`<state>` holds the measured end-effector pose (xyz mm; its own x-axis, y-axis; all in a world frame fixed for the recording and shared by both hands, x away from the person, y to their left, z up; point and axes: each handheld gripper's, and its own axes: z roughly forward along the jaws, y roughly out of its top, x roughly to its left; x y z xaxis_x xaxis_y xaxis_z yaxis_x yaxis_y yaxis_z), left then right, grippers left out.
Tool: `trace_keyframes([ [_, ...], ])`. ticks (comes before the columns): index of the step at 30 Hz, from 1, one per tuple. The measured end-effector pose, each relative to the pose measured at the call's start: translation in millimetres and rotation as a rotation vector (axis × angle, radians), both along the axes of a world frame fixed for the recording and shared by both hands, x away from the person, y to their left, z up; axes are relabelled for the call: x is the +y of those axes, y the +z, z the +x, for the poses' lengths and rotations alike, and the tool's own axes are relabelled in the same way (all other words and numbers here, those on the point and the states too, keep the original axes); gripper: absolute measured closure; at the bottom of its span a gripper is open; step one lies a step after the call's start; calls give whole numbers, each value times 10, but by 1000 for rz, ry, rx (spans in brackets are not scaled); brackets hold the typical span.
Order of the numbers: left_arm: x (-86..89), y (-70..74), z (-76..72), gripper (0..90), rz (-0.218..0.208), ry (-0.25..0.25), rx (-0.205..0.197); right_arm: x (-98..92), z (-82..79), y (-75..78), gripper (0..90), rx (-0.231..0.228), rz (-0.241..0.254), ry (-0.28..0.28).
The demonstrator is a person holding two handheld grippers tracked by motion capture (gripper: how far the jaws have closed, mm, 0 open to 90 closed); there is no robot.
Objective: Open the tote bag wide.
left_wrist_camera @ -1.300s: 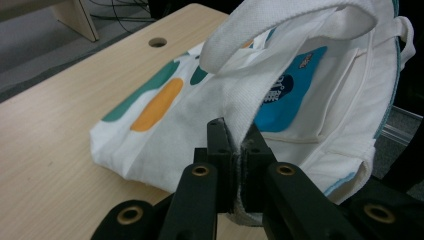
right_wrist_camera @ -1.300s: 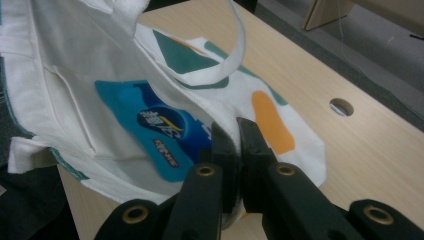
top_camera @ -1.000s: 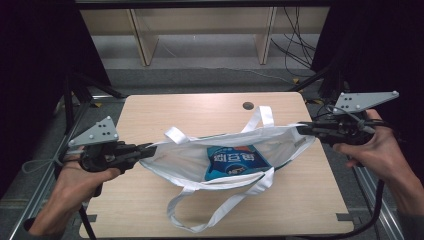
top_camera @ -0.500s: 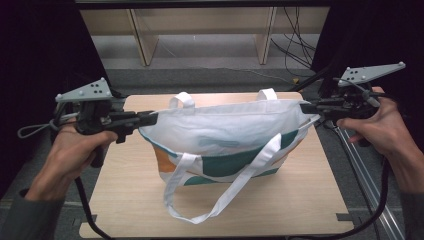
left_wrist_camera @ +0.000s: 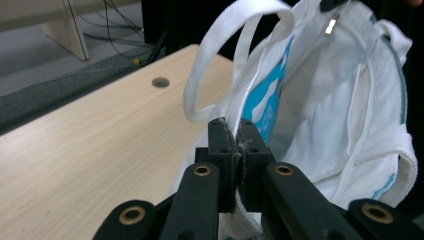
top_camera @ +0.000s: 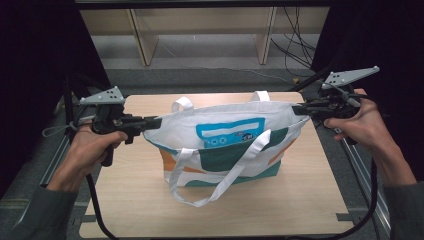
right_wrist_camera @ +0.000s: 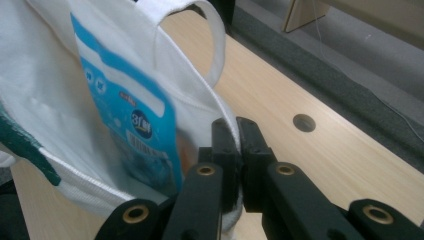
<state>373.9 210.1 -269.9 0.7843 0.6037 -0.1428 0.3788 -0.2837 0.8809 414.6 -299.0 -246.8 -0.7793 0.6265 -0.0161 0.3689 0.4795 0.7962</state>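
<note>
A white tote bag [top_camera: 227,145] with blue, green and orange print hangs upright over the wooden table [top_camera: 130,200], stretched between both grippers. My left gripper [top_camera: 152,122] is shut on the bag's left top corner; its jaws pinch the white cloth [left_wrist_camera: 235,135] in the left gripper view. At the opposite corner, my right gripper [top_camera: 298,108] is shut on the rim, the fabric [right_wrist_camera: 227,120] clamped between its jaws in the right gripper view. A blue packet [right_wrist_camera: 135,120] shows inside the bag. One white strap [top_camera: 220,175] dangles down the front.
A small round hole [right_wrist_camera: 304,122] marks the tabletop near the far edge. Wooden shelf legs [top_camera: 142,40] and cables [top_camera: 295,45] stand on the floor beyond the table. Metal rails run along both table sides.
The bag has been lifted from lying slumped on the table to hanging upright and taut. Both hands moved toward the table's far side and apart, still gripping the corners.
</note>
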Motion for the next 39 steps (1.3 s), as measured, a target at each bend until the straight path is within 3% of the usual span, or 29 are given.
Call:
trace_keyframes([
  [3, -16, -134, 5, 866, 15, -13, 16, 21, 9, -83, 884, -5, -34, -7],
  [8, -19, -340, 62, 865, 38, -5, 43, 38, 16, -208, 883, 14, -50, 11],
  [9, -23, -367, 86, 865, 39, 1, 47, 53, 15, -234, 883, 21, -35, 3],
  [16, -64, -440, 318, 865, 47, 70, 43, 92, 130, -283, 884, 2, -47, -26],
  [20, -102, -493, 408, 864, 30, 89, 47, 138, 258, -344, 884, -23, -55, -84],
  [22, -105, -475, 413, 864, 20, 85, 30, 122, 276, -322, 883, -29, -62, -65],
  [27, -79, -381, 383, 865, -15, 80, -11, 127, 256, -283, 883, -46, 29, -100],
  [28, -92, -380, 377, 864, -7, 77, -10, 91, 275, -276, 883, -52, -1, -94],
  [29, -115, -396, 375, 864, 6, 66, -12, 103, 269, -297, 883, -34, 29, -102],
  [31, -165, -462, 366, 861, 50, 60, -9, 83, 274, -381, 883, -21, -5, -101],
  [34, -213, -645, 368, 858, 94, 43, 30, 87, 250, -461, 883, -4, -20, -98],
  [38, -207, -799, 426, 855, 94, 50, 59, 81, 261, -590, 883, 20, -38, -94],
  [39, -214, -841, 452, 856, 105, 49, 70, 86, 259, -615, 883, 44, -29, -94],
])
